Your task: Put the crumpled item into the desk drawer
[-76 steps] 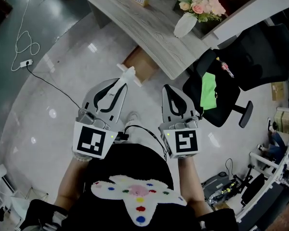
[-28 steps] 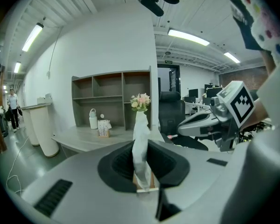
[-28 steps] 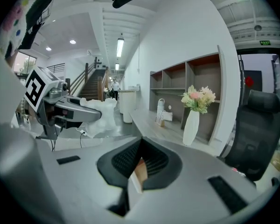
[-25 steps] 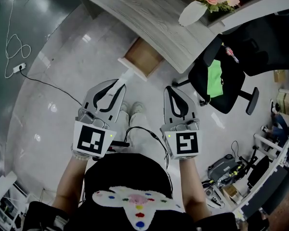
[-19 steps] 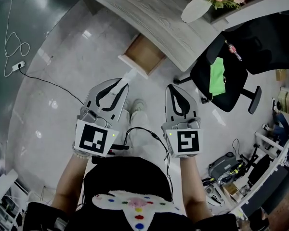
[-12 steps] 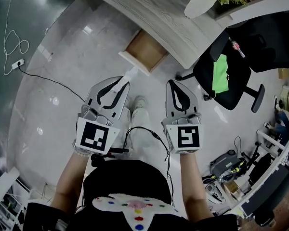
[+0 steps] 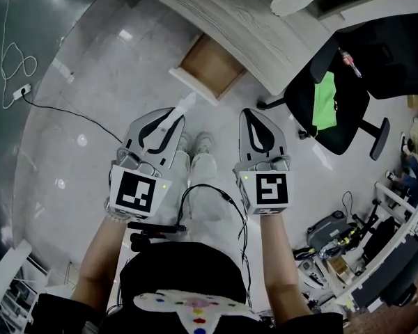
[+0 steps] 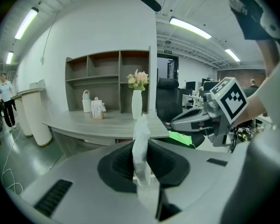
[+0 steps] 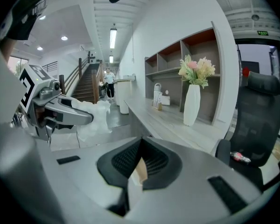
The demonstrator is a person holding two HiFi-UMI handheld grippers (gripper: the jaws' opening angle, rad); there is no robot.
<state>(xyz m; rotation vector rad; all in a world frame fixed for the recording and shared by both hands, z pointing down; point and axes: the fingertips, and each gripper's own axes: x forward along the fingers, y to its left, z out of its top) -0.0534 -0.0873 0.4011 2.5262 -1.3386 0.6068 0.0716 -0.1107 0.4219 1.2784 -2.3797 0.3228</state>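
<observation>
Both grippers have dropped and the open drawer (image 7: 212,65) now sits at 12 o'clock, left gripper (image 7: 175,115) pinching the crumpled tissue (image 7: 184,103), right gripper (image 7: 253,114) closed empty, but that floppy tissue could snag the drawer front and slip out.

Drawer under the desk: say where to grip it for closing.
Take the drawer by its white front panel, from above, jaws astride the top edge: the panel is thin, upright and nearest the person; the desk overhangs the rear.
</observation>
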